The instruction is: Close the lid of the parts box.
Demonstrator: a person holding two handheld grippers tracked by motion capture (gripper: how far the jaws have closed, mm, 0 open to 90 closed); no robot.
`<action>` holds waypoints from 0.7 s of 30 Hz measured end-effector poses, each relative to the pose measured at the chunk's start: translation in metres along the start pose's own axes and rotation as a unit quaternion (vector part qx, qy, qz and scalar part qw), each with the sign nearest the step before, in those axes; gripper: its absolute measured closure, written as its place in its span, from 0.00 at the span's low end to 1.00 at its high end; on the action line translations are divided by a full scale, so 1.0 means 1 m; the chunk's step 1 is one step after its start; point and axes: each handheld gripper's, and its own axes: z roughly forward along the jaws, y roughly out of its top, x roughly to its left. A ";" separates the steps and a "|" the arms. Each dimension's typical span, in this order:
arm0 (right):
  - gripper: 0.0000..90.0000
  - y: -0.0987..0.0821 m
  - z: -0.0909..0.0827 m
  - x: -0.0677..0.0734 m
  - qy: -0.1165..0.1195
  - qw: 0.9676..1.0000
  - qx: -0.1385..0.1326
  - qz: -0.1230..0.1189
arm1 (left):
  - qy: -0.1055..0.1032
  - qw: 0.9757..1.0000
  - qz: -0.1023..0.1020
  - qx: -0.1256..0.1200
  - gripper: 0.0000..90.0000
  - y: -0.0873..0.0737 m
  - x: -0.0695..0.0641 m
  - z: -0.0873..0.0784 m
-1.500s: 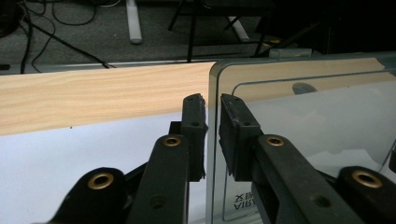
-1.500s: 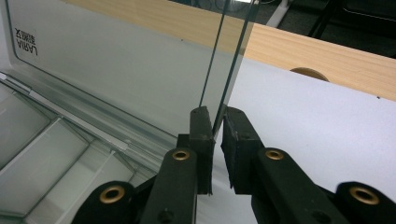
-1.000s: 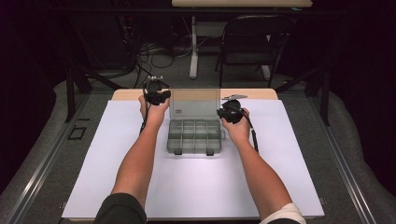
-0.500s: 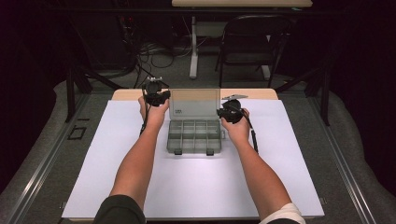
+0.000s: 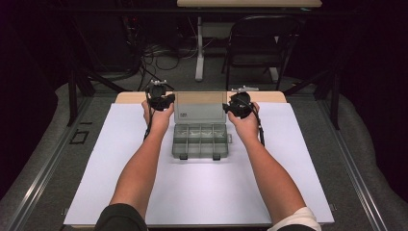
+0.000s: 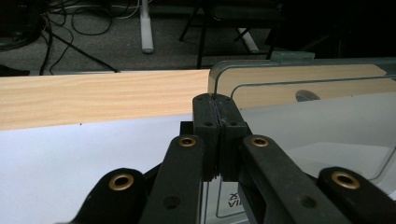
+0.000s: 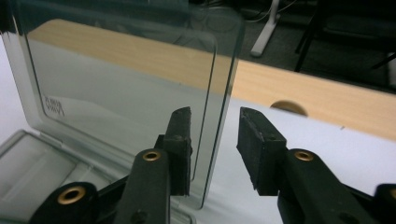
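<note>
A clear plastic compartment box [image 5: 199, 142] lies on the white sheet, and its lid [image 5: 199, 106] stands upright at the far side. My left gripper [image 5: 162, 100] is at the lid's left edge; in the left gripper view it [image 6: 217, 100] is shut on that thin edge of the lid [image 6: 303, 121]. At the lid's right edge my right gripper [image 5: 235, 106] has just been opening its jaws. In the right gripper view it [image 7: 215, 119] is open with the edge of the lid [image 7: 126, 79] between the pads, which do not press on it. The box's compartments look empty.
The white sheet [image 5: 202, 192] covers most of the table, leaving a wooden strip [image 5: 130, 97] bare along the far edge. Beyond the table are a folding chair [image 5: 260, 43], a white table leg [image 5: 199, 48] and cables on the grey floor.
My right gripper has risen slightly at the lid's right edge. The left gripper, the box and the lid have stayed in place.
</note>
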 end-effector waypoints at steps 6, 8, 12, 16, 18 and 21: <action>0.69 0.024 -0.013 0.008 -0.007 1.000 -0.022 -0.014 | 0.001 1.000 0.003 -0.005 0.99 -0.001 0.000 -0.002; 0.69 0.031 -0.016 0.010 -0.002 1.000 -0.024 -0.016 | 0.001 1.000 0.002 -0.007 0.99 -0.002 -0.001 -0.002; 0.69 0.040 -0.017 0.014 -0.006 0.999 -0.028 -0.021 | 0.000 1.000 0.005 -0.009 0.99 -0.003 0.000 -0.003; 0.70 0.047 -0.016 0.016 -0.002 1.000 -0.022 -0.019 | -0.001 1.000 0.004 -0.016 0.99 -0.005 -0.001 -0.004; 0.70 0.050 -0.015 0.017 -0.001 1.000 -0.021 -0.014 | -0.001 1.000 0.008 -0.015 0.99 -0.006 -0.001 -0.006; 0.70 0.056 -0.014 0.018 0.001 1.000 -0.019 -0.009 | 0.000 1.000 0.009 -0.025 0.99 -0.008 -0.001 -0.007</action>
